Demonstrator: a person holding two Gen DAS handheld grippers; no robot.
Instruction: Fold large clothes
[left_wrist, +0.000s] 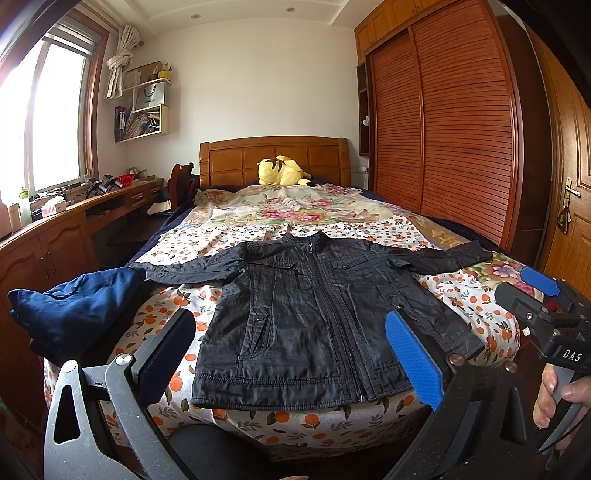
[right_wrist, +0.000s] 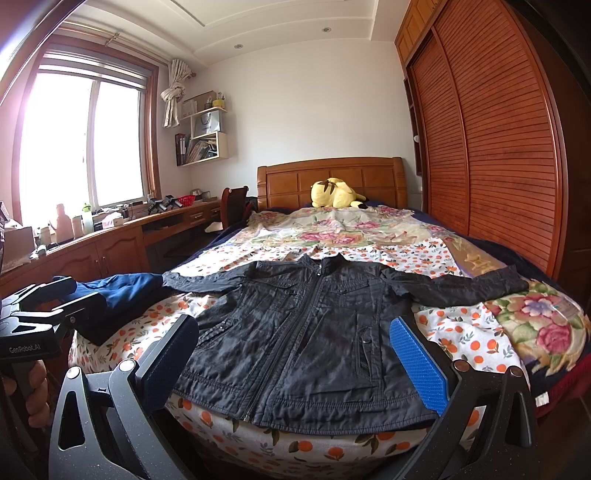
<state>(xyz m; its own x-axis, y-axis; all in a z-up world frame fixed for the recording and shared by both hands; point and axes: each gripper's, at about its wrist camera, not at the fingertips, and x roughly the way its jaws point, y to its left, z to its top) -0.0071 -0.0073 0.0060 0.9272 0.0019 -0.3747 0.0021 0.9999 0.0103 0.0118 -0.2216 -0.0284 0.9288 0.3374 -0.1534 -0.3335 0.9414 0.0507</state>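
Note:
A black zip-up jacket (left_wrist: 306, 314) (right_wrist: 306, 332) lies flat and face up on the bed, zipped, with both sleeves spread sideways and its hem toward me. My left gripper (left_wrist: 291, 354) hovers open before the hem, with nothing between its fingers. In the right wrist view it shows at the left edge (right_wrist: 81, 295). My right gripper (right_wrist: 295, 363) is also open and empty, in front of the hem's right half. From the left wrist view it appears at the far right (left_wrist: 524, 291), with a hand on its handle.
A navy garment (left_wrist: 77, 310) (right_wrist: 125, 291) lies bunched at the bed's near left corner, by the jacket's left sleeve. The bed (left_wrist: 476, 302) has an orange-print sheet and a yellow plush toy (left_wrist: 280, 170) at the headboard. A wooden desk (left_wrist: 55, 229) runs along the left, a wardrobe (left_wrist: 443, 129) along the right.

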